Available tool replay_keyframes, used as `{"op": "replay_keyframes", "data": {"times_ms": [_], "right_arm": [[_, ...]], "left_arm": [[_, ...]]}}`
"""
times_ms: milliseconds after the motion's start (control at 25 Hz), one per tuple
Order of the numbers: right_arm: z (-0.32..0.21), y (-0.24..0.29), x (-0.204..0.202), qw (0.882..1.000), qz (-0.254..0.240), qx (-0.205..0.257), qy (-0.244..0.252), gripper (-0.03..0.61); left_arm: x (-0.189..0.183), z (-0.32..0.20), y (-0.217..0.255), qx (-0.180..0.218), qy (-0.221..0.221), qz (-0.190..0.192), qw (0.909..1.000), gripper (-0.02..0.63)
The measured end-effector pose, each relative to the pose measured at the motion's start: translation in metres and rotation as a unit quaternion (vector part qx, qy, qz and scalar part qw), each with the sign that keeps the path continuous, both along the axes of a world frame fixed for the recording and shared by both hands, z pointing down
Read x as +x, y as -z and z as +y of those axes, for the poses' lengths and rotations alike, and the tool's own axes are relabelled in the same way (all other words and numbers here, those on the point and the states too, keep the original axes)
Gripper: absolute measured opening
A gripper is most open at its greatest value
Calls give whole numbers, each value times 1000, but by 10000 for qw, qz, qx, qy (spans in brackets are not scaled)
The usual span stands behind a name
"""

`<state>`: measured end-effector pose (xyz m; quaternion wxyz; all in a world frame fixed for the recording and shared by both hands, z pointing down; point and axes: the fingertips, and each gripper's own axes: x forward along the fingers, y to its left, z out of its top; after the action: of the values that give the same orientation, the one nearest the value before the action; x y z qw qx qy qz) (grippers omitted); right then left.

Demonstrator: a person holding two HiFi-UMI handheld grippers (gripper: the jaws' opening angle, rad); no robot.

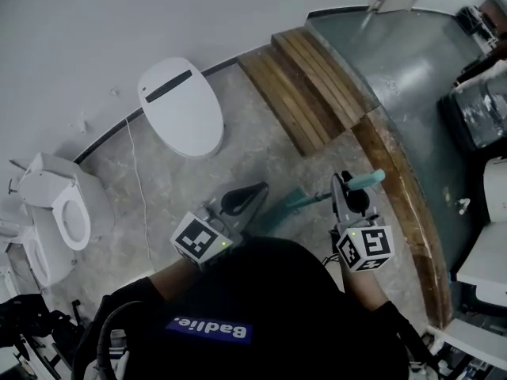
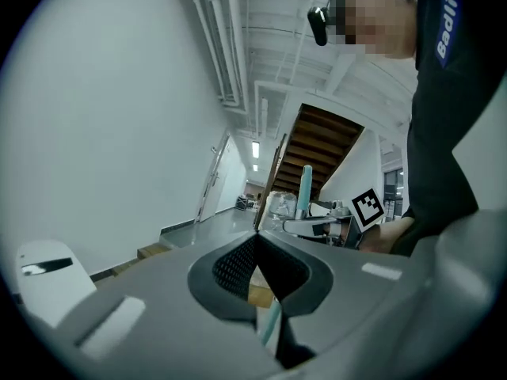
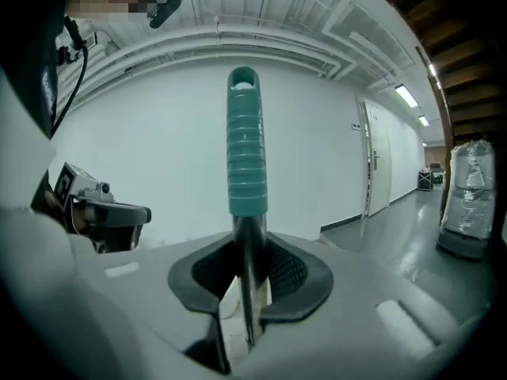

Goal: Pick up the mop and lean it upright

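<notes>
Grip: right gripper (image 3: 249,269) pinches mop (image 3: 246,153) under its green end; left gripper (image 2: 258,261) is closed on it too
Tip: I must lift it slowly and hold tight

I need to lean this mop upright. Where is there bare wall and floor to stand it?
The floor and wall between the closed white toilet and the wooden steps are bare. Left of that toilet it is crowded: a cord, then an open toilet.
</notes>
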<state>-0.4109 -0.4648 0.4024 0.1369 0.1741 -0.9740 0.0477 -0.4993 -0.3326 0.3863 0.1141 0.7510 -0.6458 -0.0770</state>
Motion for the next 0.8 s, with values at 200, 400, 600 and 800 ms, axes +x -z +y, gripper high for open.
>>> {"op": "replay_keyframes", "data": {"times_ms": [200,400,600,800], "right_arm": [[-44,4,-35,9994,-80,49,-335,84],[-85,0,-86,9996,-233,-98,-146,84],[-140,2,-154,9987,-320,-214,338,84],[-198,-3,-225,9911,-250,-469,1221,84]], "left_arm": [[-36,-35,-3,-45,-291,100,9995,20],[-77,-65,-11,-191,-18,41,9998,20],[-125,-117,-10,-314,482,-80,9983,20],[-173,-181,-1,-448,1364,-183,9895,20]]}}
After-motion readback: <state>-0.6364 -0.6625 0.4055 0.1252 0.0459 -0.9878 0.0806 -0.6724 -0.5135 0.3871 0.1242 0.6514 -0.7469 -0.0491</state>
